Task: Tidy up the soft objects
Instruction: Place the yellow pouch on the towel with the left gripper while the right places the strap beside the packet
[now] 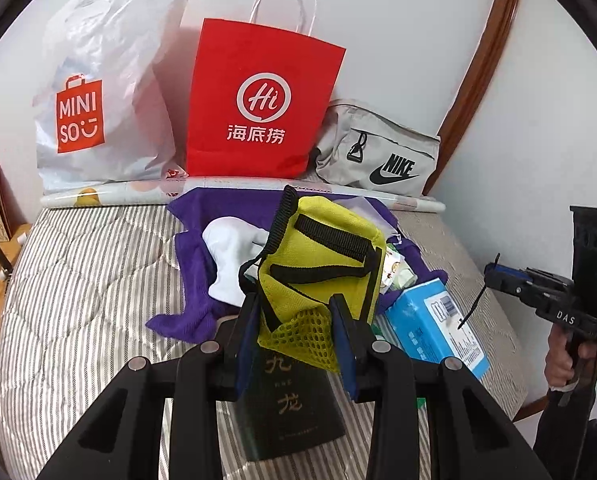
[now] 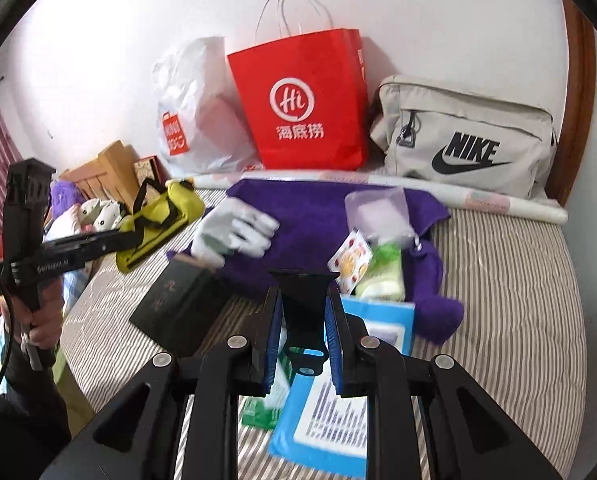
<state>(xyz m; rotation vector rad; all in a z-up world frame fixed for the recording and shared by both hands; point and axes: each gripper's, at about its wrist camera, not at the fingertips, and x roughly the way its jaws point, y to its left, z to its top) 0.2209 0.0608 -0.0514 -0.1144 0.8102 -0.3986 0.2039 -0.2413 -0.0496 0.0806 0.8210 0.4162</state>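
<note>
Two tools are working over a bed with a quilted grey-and-white striped cover; the left tool is pinching the yellow mesh corner of a yellow-green fabric pouch with black webbing straps, and the pouch is hanging lifted above the bed, hiding much of what is lying behind it; in the right wrist view the same pouch is showing at the left, blurred, at the tip of the left tool, whose grip a hand is holding. The right tool is clamping a flat black piece, rigid-looking and flared at the top; what that piece is I cannot tell; in the left wrist view this tool is partly cut off by the frame edge, with a hand on its grip. A soft purple towel is lying rumpled on the bed, carrying a white glove, a translucent plastic pouch and small printed packets too smeared to read. A dark book is lying partly under the left tool's fingers; a glossy blue packet is lying beside the towel. Against the wall are standing a crinkled white plastic bag, a stiff red paper bag with cord handles, and a grey fabric waist bag; a long printed roll is lying in front of them.
</note>
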